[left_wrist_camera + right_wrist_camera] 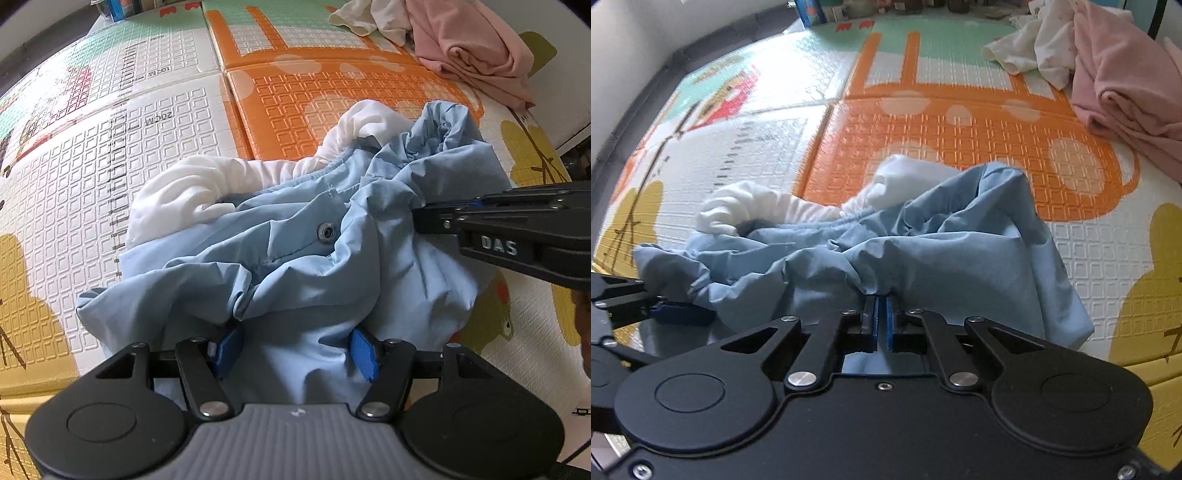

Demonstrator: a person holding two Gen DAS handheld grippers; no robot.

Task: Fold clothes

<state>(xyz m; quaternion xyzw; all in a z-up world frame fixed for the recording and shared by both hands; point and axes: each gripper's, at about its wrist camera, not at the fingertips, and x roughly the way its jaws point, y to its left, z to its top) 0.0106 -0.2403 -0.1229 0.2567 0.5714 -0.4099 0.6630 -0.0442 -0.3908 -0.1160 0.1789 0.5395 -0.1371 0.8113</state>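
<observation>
A light blue garment point(295, 266) with a white lining point(192, 192) and a metal snap point(327, 232) lies crumpled on the play mat point(155, 140). My left gripper point(295, 347) is open, its blue pads either side of a bunch of the blue fabric at the near edge. My right gripper point(881, 317) is shut on a fold of the blue garment point(923, 251). It also shows in the left wrist view point(424, 218), pinching the garment's right side. The left gripper shows at the left edge of the right wrist view point(683, 314).
A pink garment point(476, 48) and a cream one point(369, 18) lie heaped at the mat's far right; they also show in the right wrist view point(1126, 85). Boxes and bottles point(879, 7) stand along the far edge. A grey floor strip point(646, 92) borders the mat's left.
</observation>
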